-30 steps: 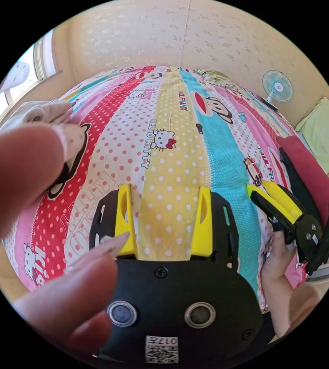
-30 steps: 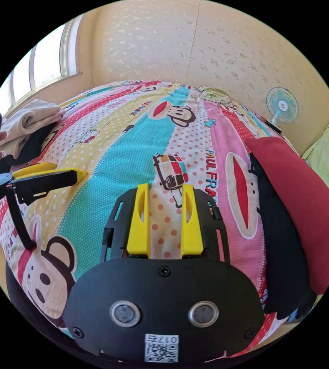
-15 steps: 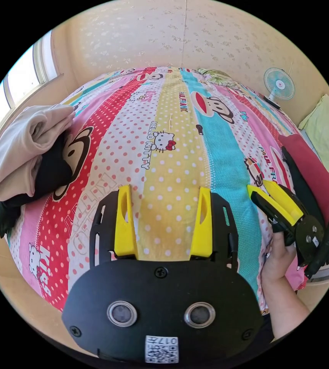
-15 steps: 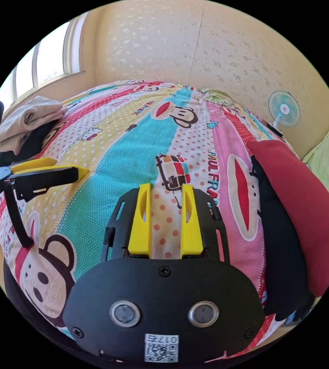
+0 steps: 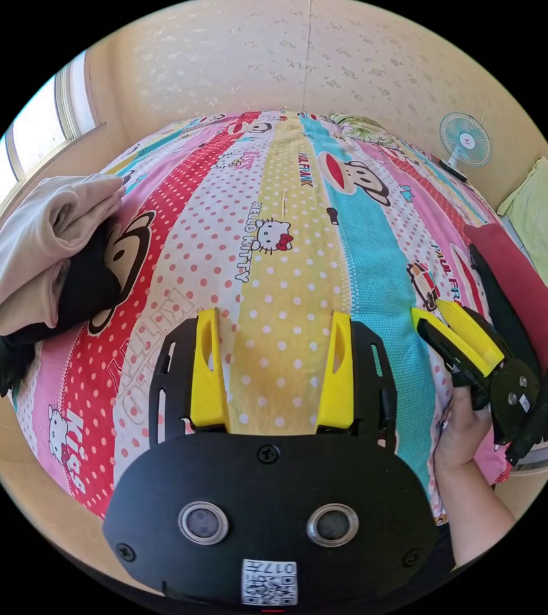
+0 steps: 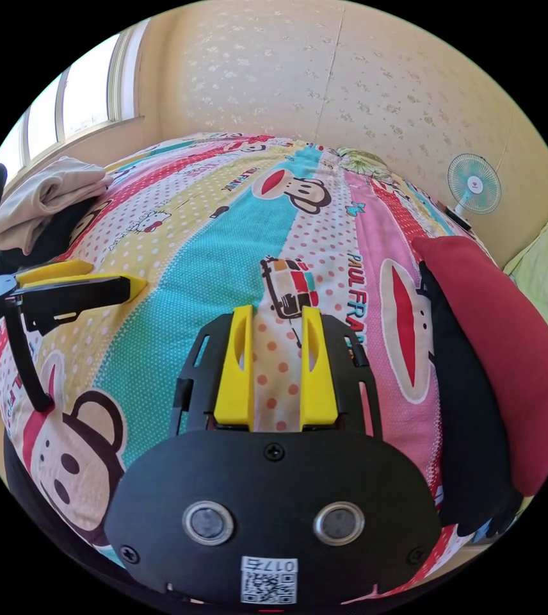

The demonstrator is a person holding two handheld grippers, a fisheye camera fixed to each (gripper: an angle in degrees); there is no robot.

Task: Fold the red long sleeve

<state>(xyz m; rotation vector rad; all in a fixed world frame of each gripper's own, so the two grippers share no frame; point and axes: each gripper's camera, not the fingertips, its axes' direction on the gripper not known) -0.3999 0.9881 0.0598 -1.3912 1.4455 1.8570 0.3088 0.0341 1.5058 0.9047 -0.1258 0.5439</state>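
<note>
The red long sleeve [image 6: 504, 346] lies bunched at the right edge of the bed, beside a black garment [image 6: 466, 397]; it also shows in the left gripper view [image 5: 511, 282]. My right gripper [image 6: 276, 312] hovers over the sheet left of it, open, with nothing between the jaws. Over the yellow dotted stripe my left gripper [image 5: 274, 315] is open wide and empty. Each gripper shows in the other's view: the right gripper [image 5: 431, 312] held by a hand [image 5: 463, 429], the left gripper [image 6: 117, 274] at the left edge.
A cartoon-print sheet [image 5: 287, 256] covers the bed. A beige garment on a black one [image 5: 50, 237] is piled at the bed's left edge below a window [image 6: 82, 102]. A fan [image 6: 474, 184] and a green cloth [image 6: 546, 275] are by the far right wall.
A hand that covered the left side of the left gripper view has gone, uncovering the beige and black pile. Both grippers have hardly moved.
</note>
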